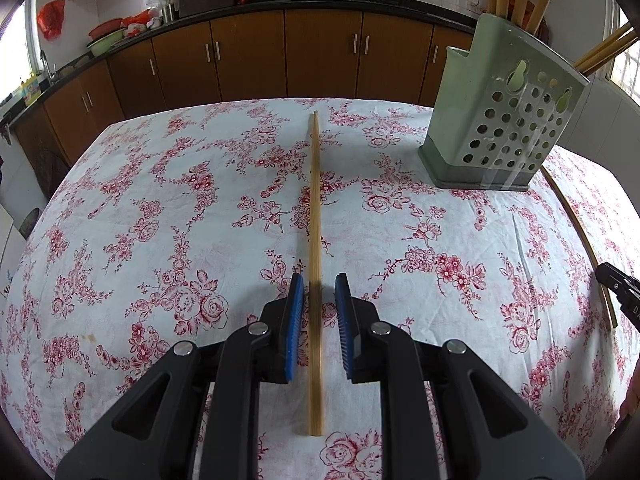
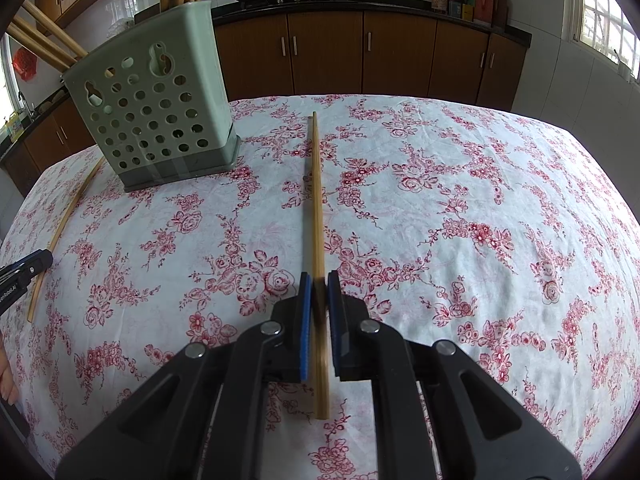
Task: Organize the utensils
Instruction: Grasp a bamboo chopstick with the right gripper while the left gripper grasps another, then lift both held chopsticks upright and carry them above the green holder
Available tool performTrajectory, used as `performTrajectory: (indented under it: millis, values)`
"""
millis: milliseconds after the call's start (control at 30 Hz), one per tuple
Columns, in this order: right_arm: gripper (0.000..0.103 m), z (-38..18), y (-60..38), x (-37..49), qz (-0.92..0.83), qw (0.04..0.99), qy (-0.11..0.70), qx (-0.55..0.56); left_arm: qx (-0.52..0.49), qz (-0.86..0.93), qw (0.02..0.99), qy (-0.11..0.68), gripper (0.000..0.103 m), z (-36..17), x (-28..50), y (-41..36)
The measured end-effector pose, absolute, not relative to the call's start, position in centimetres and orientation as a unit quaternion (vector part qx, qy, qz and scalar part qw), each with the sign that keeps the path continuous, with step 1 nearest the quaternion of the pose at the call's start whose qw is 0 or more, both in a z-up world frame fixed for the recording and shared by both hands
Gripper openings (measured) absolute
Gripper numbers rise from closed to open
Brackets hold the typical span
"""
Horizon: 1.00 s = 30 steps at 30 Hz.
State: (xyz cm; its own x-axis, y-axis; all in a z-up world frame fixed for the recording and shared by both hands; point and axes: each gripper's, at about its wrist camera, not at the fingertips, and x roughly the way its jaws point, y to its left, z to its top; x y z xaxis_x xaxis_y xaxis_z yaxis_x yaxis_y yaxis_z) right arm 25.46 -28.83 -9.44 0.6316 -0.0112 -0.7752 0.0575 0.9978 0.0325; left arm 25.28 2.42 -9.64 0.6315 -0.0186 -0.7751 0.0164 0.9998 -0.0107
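A wooden chopstick (image 1: 315, 216) lies on the floral tablecloth, pointing away. My left gripper (image 1: 319, 286) straddles its near part with jaws open, pads clear of it. Another chopstick (image 2: 318, 208) lies between the jaws of my right gripper (image 2: 319, 284), which are nearly closed around it with a small gap on each side. A pale green perforated utensil holder (image 1: 500, 120) stands on the table at right in the left wrist view, at left in the right wrist view (image 2: 156, 112), with several chopsticks standing in it.
The table (image 1: 160, 200) carries a white cloth with red flowers. The right gripper's tip (image 1: 616, 284) shows at the right edge of the left view; the left gripper's tip (image 2: 28, 268) shows at the left edge of the right view. Brown cabinets (image 1: 320, 52) stand behind.
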Motion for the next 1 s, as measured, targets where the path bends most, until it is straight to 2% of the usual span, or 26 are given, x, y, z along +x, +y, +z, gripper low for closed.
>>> performTrajectory:
  millis: [267, 333, 533, 1000]
  values:
    - [0.012, -9.4, -29.2, 24.4, -0.017, 0.903, 0.428, 0.034, 0.002, -0.01, 0.903, 0.43, 0.016, -9.7, 23.9, 2.2]
    - [0.01, -9.4, -29.3, 24.1, -0.016, 0.903, 0.428, 0.034, 0.004, -0.008, 0.903, 0.43, 0.007, -9.6, 23.7, 2.3]
    - [0.008, -9.0, -29.7, 23.0, -0.016, 0.904, 0.425, 0.037, 0.003, -0.017, 0.899, 0.437, 0.007, -9.4, 22.7, 2.9]
    - [0.008, 2.2, -32.6, 19.8, -0.015, 0.96, 0.269, 0.072, -0.046, -0.046, 0.949, 0.308, 0.007, 2.2, 20.0, 4.6]
